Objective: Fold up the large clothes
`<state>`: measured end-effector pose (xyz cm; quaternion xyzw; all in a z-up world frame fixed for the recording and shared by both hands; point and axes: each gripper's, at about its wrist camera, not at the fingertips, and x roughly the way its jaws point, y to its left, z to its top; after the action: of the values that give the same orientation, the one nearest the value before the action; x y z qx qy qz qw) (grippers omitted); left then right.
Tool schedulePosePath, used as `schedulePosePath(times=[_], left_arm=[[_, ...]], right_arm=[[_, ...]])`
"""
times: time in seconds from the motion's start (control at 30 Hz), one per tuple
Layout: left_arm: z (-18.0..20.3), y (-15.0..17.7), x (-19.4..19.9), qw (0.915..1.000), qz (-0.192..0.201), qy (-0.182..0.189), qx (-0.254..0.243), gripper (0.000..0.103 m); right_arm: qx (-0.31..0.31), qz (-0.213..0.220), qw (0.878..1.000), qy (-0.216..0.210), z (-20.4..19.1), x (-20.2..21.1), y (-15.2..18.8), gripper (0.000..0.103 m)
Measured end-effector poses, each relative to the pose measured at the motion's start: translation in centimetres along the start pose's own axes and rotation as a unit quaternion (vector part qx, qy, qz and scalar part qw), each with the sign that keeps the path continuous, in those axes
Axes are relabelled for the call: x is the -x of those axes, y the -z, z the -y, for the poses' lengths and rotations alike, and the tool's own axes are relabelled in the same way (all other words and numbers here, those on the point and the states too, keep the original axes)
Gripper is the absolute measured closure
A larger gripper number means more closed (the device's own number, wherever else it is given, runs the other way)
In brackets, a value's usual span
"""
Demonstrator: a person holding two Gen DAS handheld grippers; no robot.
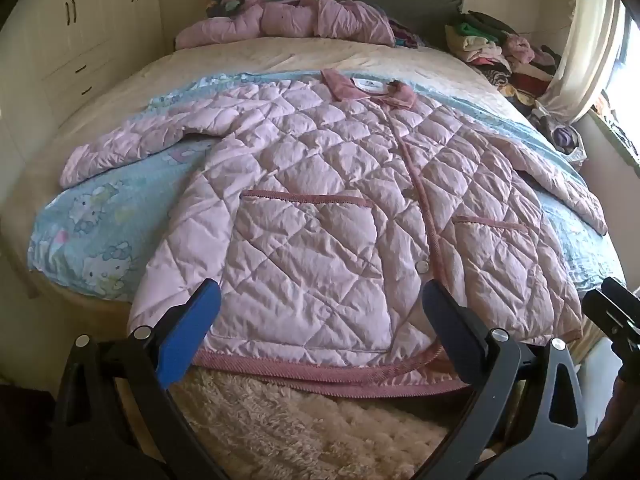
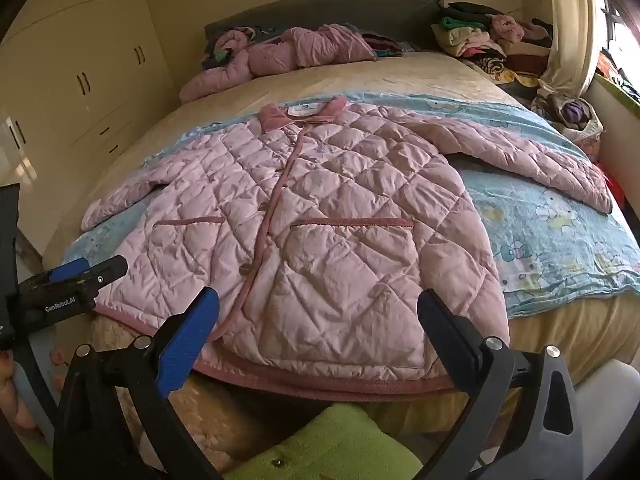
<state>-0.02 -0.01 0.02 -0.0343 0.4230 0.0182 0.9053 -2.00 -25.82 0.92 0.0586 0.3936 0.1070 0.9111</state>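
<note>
A large pink quilted jacket [image 1: 320,184] lies flat, front up and buttoned, on a blue cartoon-print sheet [image 1: 100,216] on the bed, both sleeves spread out, hem at the bed's near edge. It also shows in the right wrist view [image 2: 320,208]. My left gripper [image 1: 320,300] is open and empty, just short of the left half of the hem. My right gripper [image 2: 318,304] is open and empty, just short of the right half of the hem. The right gripper shows at the right edge of the left wrist view [image 1: 612,308]; the left gripper shows at the left of the right wrist view [image 2: 76,280].
A second pink jacket [image 1: 288,20] lies crumpled by the headboard. A pile of folded clothes [image 1: 496,48] sits at the bed's far right corner. Cream wardrobes [image 1: 80,32] stand left, a curtain [image 1: 580,52] right. A shaggy rug [image 1: 280,420] lies below the bed edge. A green garment [image 2: 328,448] lies below the right gripper.
</note>
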Motion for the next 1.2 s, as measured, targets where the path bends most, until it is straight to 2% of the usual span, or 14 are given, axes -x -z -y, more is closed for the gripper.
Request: schedulePosePath(times=[0.27,1.2], left_arm=[[0.07,-0.20,-0.57,1.0000,-0.008,0.005,0.000,0.008],[0.15,0.01,-0.12,1.0000,0.001,0.002,-0.002,0.008]], right_arm=[[-0.003,0.000,1.000,-0.005,-0.36,0.21,0.13,0.004],[0.008,0.000,1.000,-0.006,-0.60,0.60,0.37,0.004]])
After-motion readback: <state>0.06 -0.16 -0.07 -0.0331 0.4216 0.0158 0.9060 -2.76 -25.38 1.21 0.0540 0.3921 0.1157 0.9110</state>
